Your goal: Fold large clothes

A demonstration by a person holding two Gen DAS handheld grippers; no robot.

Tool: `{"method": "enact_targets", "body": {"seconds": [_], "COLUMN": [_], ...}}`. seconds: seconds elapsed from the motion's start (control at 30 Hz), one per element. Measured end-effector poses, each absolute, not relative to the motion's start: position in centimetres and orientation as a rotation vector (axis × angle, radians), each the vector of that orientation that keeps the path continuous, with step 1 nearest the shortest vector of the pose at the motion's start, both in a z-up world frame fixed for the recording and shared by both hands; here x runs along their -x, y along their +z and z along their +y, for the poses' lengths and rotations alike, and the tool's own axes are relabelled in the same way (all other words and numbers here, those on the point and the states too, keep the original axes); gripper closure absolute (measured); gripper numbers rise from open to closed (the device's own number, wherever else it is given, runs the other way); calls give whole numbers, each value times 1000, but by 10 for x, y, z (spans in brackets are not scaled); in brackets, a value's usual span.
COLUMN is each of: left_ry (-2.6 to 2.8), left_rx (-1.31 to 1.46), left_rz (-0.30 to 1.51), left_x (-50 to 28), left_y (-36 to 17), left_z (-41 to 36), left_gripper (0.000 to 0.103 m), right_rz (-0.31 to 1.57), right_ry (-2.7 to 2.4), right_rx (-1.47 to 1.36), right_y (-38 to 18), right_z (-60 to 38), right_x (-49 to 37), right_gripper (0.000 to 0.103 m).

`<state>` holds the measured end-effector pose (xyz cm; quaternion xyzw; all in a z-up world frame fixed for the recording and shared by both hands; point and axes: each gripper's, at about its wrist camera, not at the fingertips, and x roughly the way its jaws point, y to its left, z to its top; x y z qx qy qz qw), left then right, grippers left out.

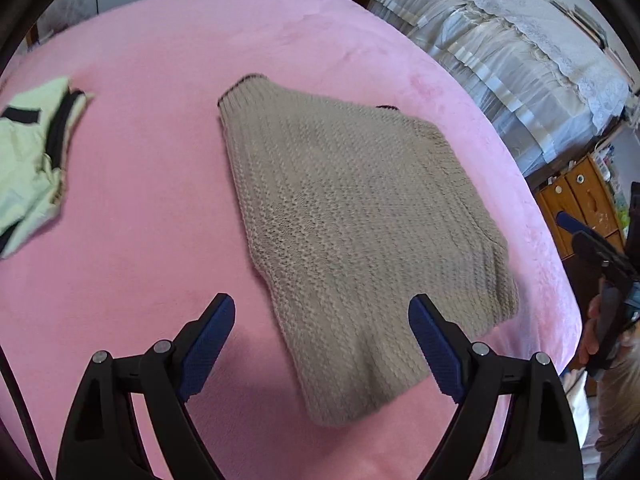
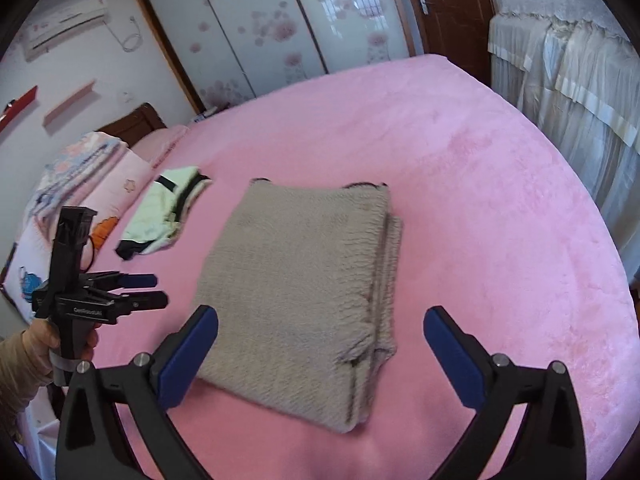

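A grey-beige knitted sweater (image 1: 352,216) lies folded into a rectangle on the pink bed; it also shows in the right wrist view (image 2: 296,280), with stacked layers along its right edge. My left gripper (image 1: 322,312) is open and empty, held above the sweater's near end. My right gripper (image 2: 320,322) is open and empty, above the sweater's near edge. The left gripper also shows at the left of the right wrist view (image 2: 146,290), held off the bed's side. The right gripper shows at the right edge of the left wrist view (image 1: 576,232).
A pale green garment with black trim (image 1: 32,160) lies on the pink bed cover (image 1: 160,200), left of the sweater, also in the right wrist view (image 2: 164,212). Patterned pillows (image 2: 80,184) lie at the bed's head. A white-draped piece of furniture (image 2: 560,80) stands beyond the bed.
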<state>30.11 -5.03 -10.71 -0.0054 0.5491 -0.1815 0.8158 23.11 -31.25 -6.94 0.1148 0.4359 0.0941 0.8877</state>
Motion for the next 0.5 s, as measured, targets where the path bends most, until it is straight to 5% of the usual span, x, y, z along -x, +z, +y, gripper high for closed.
{"method": "enact_targets", "body": {"seconds": [0.5], "left_ry": [-486], "left_rx": [273], "left_rz": [1275], "left_x": [-353], "left_y": [-195], "left_z": [-37], "left_gripper": [11], "right_rz": [1178], "right_ry": [359], "right_rx": [-673], "right_y": [-194], "right_z": [-347], "right_x": [-311], "right_gripper": [1]}}
